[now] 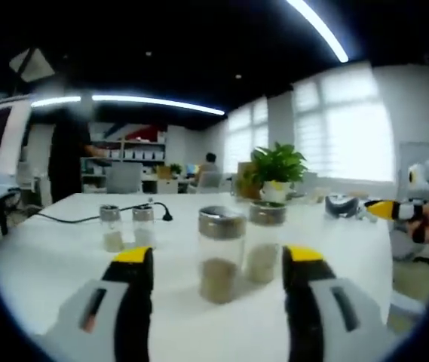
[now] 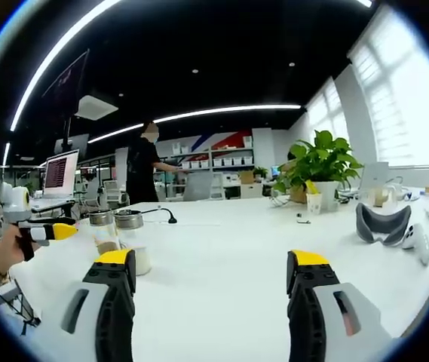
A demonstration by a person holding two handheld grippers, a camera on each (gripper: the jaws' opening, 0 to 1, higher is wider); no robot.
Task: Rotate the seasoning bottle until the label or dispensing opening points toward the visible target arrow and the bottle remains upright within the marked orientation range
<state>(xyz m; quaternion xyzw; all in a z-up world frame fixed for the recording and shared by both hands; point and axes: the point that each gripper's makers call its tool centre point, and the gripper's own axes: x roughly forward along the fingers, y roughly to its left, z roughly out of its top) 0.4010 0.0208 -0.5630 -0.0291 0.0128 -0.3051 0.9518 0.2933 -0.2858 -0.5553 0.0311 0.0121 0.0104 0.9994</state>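
On the white desk (image 1: 63,249), the nearest seasoning bottle (image 1: 220,254) stands upright between the wide-open, empty left tongs (image 1: 219,265), just ahead of their yellow tips and not touched by them, with a second bottle (image 1: 264,240) close behind it and two smaller jars (image 1: 127,226) further toward the far left edge beside a black cable (image 1: 86,217). The right tongs (image 2: 212,273) also gape wide over bare desk holding nothing, the bottles (image 2: 127,240) standing off to their left. No label, opening or arrow can be made out on the blurred bottles.
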